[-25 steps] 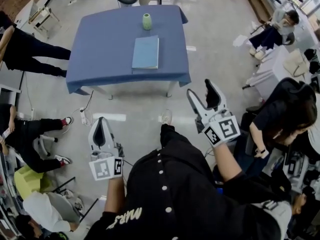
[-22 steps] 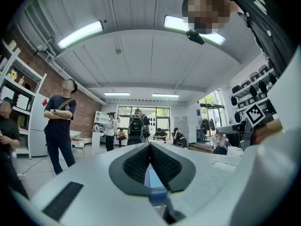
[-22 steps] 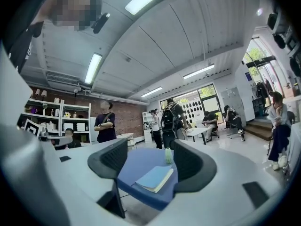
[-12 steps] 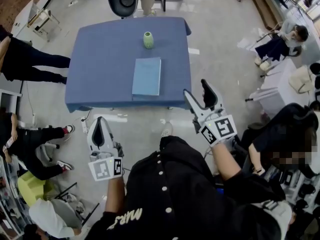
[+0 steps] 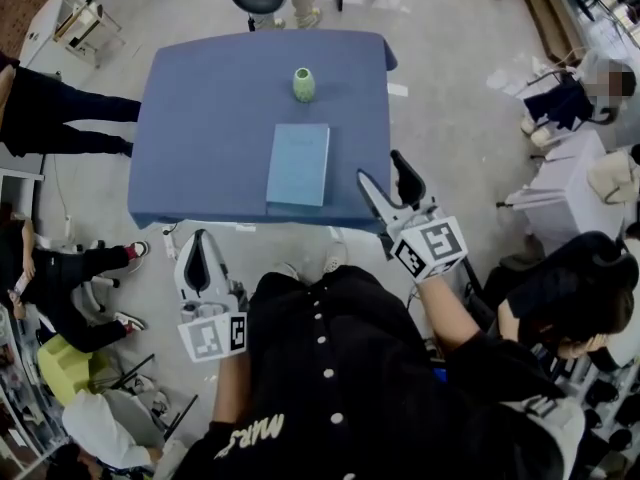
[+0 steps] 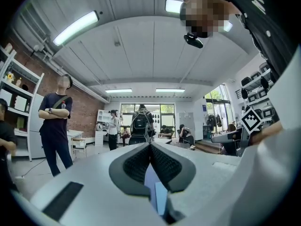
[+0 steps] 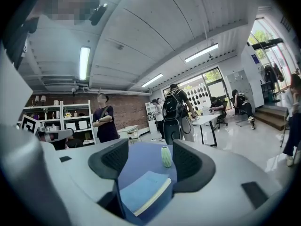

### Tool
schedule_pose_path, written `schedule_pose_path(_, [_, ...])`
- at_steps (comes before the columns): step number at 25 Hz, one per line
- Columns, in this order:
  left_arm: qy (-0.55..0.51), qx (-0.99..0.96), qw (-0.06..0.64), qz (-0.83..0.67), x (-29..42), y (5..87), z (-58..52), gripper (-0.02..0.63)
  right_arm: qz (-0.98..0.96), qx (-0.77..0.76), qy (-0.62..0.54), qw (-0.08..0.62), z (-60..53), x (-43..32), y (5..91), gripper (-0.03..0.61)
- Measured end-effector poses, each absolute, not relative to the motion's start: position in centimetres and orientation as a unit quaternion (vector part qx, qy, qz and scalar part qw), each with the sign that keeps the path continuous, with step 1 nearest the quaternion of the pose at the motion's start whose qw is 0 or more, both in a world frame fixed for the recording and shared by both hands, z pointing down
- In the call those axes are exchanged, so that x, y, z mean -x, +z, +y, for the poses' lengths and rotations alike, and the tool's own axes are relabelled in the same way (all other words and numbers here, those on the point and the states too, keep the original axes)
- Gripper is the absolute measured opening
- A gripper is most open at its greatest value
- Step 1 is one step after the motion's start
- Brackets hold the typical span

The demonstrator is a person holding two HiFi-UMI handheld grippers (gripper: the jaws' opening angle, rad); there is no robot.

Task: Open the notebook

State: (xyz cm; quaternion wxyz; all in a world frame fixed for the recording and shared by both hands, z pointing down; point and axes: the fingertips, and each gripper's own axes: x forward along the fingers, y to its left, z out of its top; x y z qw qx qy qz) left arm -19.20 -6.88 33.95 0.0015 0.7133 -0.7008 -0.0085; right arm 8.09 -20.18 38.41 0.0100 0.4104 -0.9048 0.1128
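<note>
We find the head view looking steeply down on the blue cloth-covered table (image 5: 200, 118); the right tool (image 5: 381, 168) view faces that same table, level, from nearby.

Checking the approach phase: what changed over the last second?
Both grippers advanced toward the table. The right gripper now shows at its near right corner beside the notebook, open and empty. The left gripper trails, shut. Nothing was grasped. The notebook stays closed and the vase is unmoved.

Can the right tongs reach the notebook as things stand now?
Probably yes: the right tongs are open by the table's near corner, and nothing lies between them and the notebook.
</note>
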Motion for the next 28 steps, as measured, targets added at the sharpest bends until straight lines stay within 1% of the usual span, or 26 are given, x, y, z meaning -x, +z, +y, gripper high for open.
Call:
schedule_pose_path(9, [-0.006, -0.760, 0.012, -0.650, 22.3, 36.1, -13.3, 0.003, -0.876, -0.444, 0.185, 0.033, -23.7, -4.2, 43.9, 0.276])
schedule_pose_path(17, [0.007, -0.798, 0.026, -0.602, 25.5, 36.3, -18.1, 0.003, -0.839, -0.483, 0.247, 0.045, -25.5, -1.3, 47.4, 0.275])
schedule_pose_path(22, [0.033, -0.813, 0.047, -0.579, 26.0, 37.8, -19.9, 0.003, -0.813, -0.486, 0.315, 0.067, -25.9, 0.1, 52.7, 0.272])
schedule_pose_path(28, [0.065, -0.827, 0.080, -0.553, 24.0, 41.4, -20.9, 0.003, -0.774, -0.483, 0.398, 0.098, -25.1, 0.2, 60.1, 0.265])
